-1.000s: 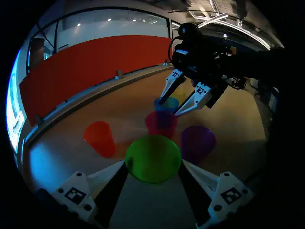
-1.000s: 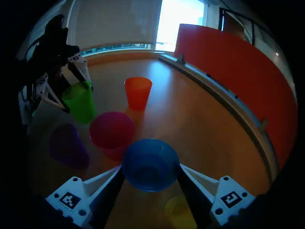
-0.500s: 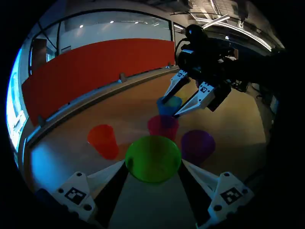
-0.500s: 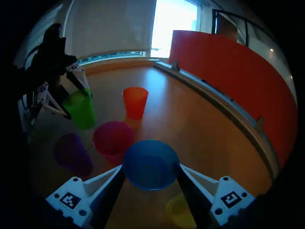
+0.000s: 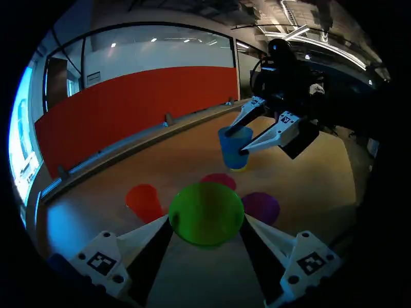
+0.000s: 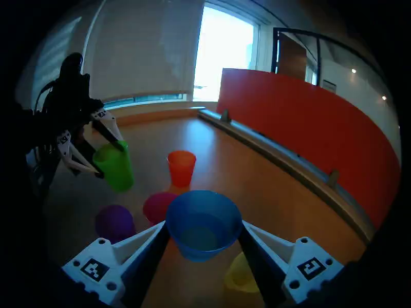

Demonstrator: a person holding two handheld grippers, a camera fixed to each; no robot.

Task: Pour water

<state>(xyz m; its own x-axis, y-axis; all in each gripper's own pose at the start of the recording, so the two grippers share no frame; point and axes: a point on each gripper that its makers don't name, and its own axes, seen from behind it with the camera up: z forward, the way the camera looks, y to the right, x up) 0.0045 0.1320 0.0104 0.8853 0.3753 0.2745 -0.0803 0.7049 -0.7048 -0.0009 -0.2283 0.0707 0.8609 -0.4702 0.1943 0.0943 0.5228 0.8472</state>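
Observation:
My left gripper (image 5: pixel 206 226) is shut on a green cup (image 5: pixel 206 213), held upright above the wooden table (image 5: pixel 318 169). My right gripper (image 6: pixel 204 233) is shut on a blue cup (image 6: pixel 204 223) that holds a little water, lifted off the table. In the left gripper view the blue cup (image 5: pixel 235 146) hangs in the right gripper (image 5: pixel 241 141) beyond the standing cups. In the right gripper view the green cup (image 6: pixel 116 165) sits in the left gripper (image 6: pixel 105 159) at left. On the table stand an orange cup (image 6: pixel 181 167), a magenta cup (image 6: pixel 158 205) and a purple cup (image 6: pixel 115 222).
A yellow cup (image 6: pixel 240 273) stands on the table below the blue one. A red wall panel (image 5: pixel 133 108) with a low ledge runs along the table's far side. A bright window (image 6: pixel 223 56) lies behind. A person's dark arm (image 5: pixel 349 110) holds the right gripper.
Both grippers have risen with their cups. The blue cup now hangs well above the table, and the standing cups look smaller and lower in both views.

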